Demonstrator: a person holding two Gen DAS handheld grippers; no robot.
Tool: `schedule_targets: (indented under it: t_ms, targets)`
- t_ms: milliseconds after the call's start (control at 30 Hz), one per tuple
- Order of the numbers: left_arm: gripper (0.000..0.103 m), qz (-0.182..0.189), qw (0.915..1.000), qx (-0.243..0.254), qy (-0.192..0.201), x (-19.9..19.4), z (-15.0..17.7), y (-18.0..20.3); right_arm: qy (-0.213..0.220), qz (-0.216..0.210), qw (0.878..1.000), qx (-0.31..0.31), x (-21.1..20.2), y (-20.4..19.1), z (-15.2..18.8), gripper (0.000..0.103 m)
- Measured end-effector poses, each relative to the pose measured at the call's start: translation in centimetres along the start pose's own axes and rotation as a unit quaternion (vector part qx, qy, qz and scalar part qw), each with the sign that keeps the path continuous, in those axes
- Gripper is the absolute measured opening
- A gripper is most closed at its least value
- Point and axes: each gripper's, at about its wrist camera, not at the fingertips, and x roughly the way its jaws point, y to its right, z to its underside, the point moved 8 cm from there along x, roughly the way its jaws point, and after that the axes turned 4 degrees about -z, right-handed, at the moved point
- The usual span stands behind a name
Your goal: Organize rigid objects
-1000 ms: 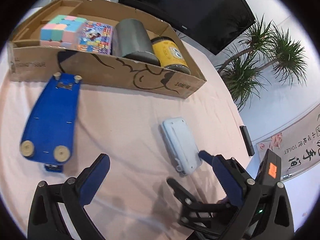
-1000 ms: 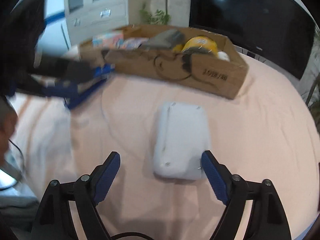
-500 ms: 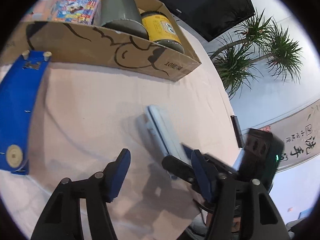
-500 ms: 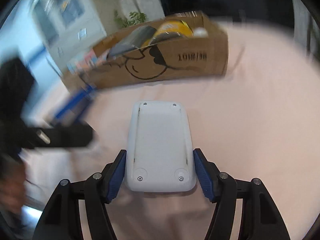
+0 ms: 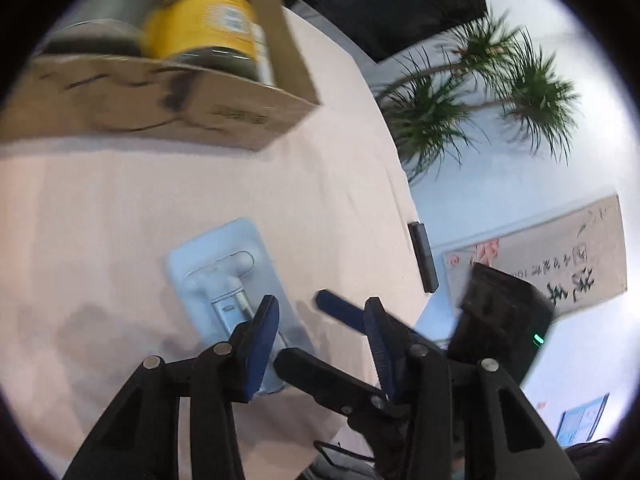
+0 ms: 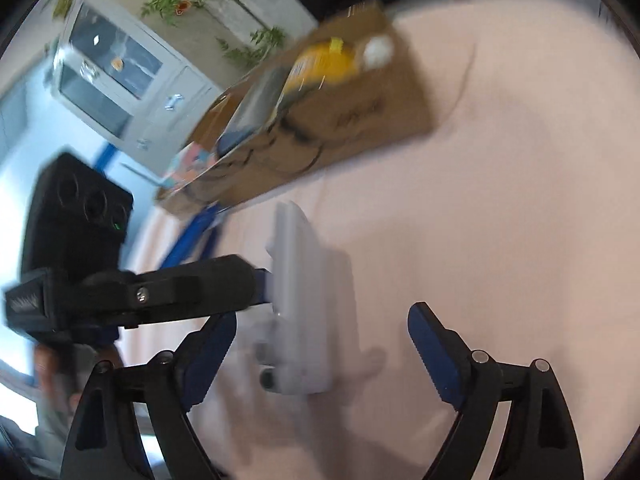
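Observation:
A flat white plastic device (image 5: 224,276) stands tipped on its edge on the pink tablecloth; it also shows in the right wrist view (image 6: 308,312). My left gripper (image 5: 320,340) is open close beside it, with one blue finger against its side. My right gripper (image 6: 320,348) is open, its fingers standing wide on either side of the device without touching it. The cardboard box (image 5: 168,96) beyond holds a yellow can (image 5: 208,28) and a grey can (image 5: 104,12).
The box also shows in the right wrist view (image 6: 320,136), with a blue skateboard (image 6: 192,236) beside it. A black remote (image 5: 422,256) lies at the table's edge. A plant (image 5: 472,96) and a dark TV stand behind.
My right gripper closed on the flat device, tipped it up onto its edge, then opened. My left gripper narrowed and moved in against the device.

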Motion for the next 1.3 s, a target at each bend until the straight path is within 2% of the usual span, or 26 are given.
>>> schedule_targets:
  t_ms: [67,133,200,267,400,500,567,633,700,733,767,800,833,900,1000,1100,1167,1300]
  targets:
    - [0.044,-0.008,0.9999,0.006,-0.008,1.1,-0.2,0.6,0.013,0.046,0.999,-0.014,-1.3,1.2,-0.3,0.088]
    - [0.05,-0.027,0.9996,0.011,-0.004,1.0,-0.1,0.2,0.01,0.054,0.998,-0.01,-1.9,2.2,-0.4,0.079]
    - [0.067,-0.067,0.9976,0.015,0.006,0.6,0.3,-0.8,0.005,0.062,0.998,-0.012,-2.1,2.6,0.3,0.075]
    - [0.069,-0.088,0.9961,0.002,0.011,-0.2,0.8,-2.1,0.003,0.067,0.997,-0.033,-1.8,2.2,1.1,0.075]
    - [0.069,-0.084,0.996,-0.031,0.008,-1.2,1.8,-4.3,-0.001,0.055,0.993,-0.102,0.3,-0.2,2.0,0.075]
    - [0.069,-0.065,0.9971,-0.039,0.006,-1.6,2.3,-4.6,-0.017,0.095,0.987,-0.125,2.1,-0.6,2.8,0.074]
    - [0.068,-0.06,0.9974,-0.04,0.003,-1.6,2.5,-4.7,-0.005,0.13,0.981,-0.147,2.7,-0.8,2.9,0.065]
    - [0.068,-0.054,0.9977,-0.041,0.0,-1.4,2.8,-4.9,0.0,0.132,0.98,-0.148,2.9,-0.9,3.1,0.064]
    - [0.067,-0.046,0.9978,-0.047,-0.003,-1.3,3.0,-5.2,-0.002,0.123,0.984,-0.131,2.7,-0.8,3.2,0.064]
    - [0.066,-0.043,0.9978,-0.051,-0.007,-1.2,3.2,-5.4,-0.003,0.105,0.989,-0.109,2.5,-0.8,3.2,0.064]
    - [0.058,-0.041,0.9977,-0.053,-0.011,-1.0,3.4,-5.4,-0.005,0.063,0.996,-0.066,2.4,-0.9,3.0,0.064]
    - [0.044,-0.038,0.9979,-0.05,-0.017,-1.0,3.6,-5.4,-0.01,0.029,0.999,-0.033,2.7,-1.3,2.8,0.064]
    - [0.042,-0.04,0.9979,-0.045,-0.022,-1.1,3.9,-5.4,-0.018,-0.013,1.0,0.005,2.8,-1.5,2.9,0.064]
    - [0.04,-0.061,0.9973,-0.04,-0.009,-2.2,3.9,-5.6,-0.024,-0.034,0.999,0.025,3.1,-2.2,2.9,0.064]
    - [0.032,-0.064,0.9969,-0.037,0.027,-5.1,2.9,-5.6,-0.015,-0.032,0.999,-0.003,3.1,-4.3,1.9,0.064]
    - [0.031,-0.069,0.9949,-0.031,0.067,-8.8,0.8,-5.3,0.008,-0.047,0.998,-0.032,2.8,-7.6,-0.3,0.064]
    - [0.031,-0.083,0.992,-0.016,0.094,-11.8,-1.6,-5.0,0.026,-0.058,0.996,-0.056,2.8,-9.8,-2.9,0.064]
    - [0.031,-0.095,0.988,0.003,0.122,-16.3,-6.2,-5.4,0.05,-0.072,0.993,-0.083,3.3,-13.3,-7.9,0.064]
